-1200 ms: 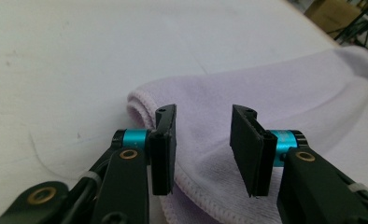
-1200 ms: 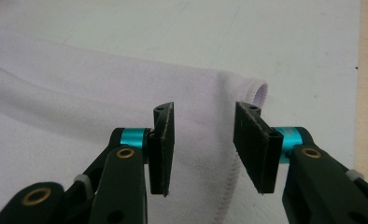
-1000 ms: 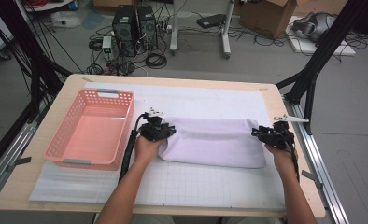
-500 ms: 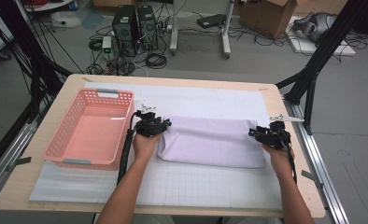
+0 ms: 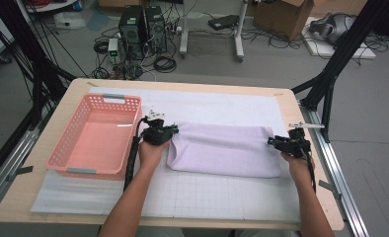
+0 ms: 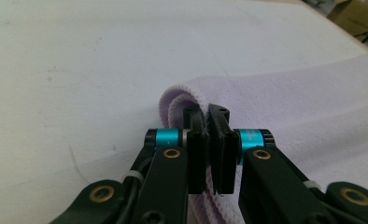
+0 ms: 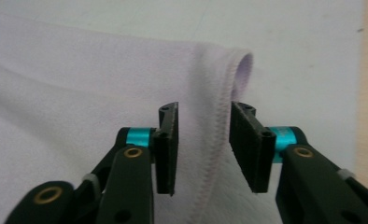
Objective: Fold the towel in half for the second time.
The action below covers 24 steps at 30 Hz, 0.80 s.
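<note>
L gripper (image 6: pixel 209 116) jaws just shut, now clamped on towel (image 5: pixel 222 150) corner. R gripper (image 7: pixel 203 114) jaws closing, apart w/ hem between, no pinch yet. Fold can start soon.

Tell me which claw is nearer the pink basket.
Left. The left claw sits just off the right wall of the pink basket, clamped on the near end of the lilac towel. The right claw is at the towel's far end, by the table's right edge.

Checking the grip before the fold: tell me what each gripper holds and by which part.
The left gripper is shut on the lilac towel's hemmed left edge. The right gripper's jaws have just been closing around the right hem, pads not yet pressing.
</note>
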{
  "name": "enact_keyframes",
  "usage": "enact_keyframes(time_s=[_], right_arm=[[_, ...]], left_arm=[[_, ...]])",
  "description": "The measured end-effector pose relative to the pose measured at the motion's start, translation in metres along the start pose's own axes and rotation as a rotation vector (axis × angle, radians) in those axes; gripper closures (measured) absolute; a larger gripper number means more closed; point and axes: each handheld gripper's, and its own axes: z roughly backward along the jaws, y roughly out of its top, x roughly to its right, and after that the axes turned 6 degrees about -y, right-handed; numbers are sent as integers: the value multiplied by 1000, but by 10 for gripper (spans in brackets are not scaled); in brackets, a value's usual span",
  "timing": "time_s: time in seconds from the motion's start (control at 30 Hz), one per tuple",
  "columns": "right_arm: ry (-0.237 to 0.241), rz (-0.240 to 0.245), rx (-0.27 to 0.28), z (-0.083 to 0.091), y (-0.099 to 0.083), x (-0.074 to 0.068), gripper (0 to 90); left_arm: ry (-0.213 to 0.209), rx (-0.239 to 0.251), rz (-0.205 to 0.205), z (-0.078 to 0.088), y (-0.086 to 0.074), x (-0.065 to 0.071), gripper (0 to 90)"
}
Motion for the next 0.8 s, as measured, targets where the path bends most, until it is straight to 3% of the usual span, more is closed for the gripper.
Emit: enact_keyframes(time_s=[0.07, 0.13, 0.4, 0.5, 0.6, 0.8], right_arm=[[18, 9, -26, -6, 0, -1, 842], [27, 21, -21, -8, 0, 1, 867], [49, -93, 170, 1, 4, 13, 876], [24, -123, 210, -3, 7, 15, 875], [19, -171, 224, -9, 10, 16, 874], [-40, -160, 235, -21, 21, 11, 870]], left_arm=[[-25, 19, 36, 1, 1, -2, 863], [-38, 46, 50, 4, 3, -2, 864], [-11, 134, 77, 3, 15, 5, 863], [25, 118, 94, -3, 21, 0, 861], [36, 98, 166, -11, 21, -11, 860], [56, 73, 176, -23, 20, -20, 835]])
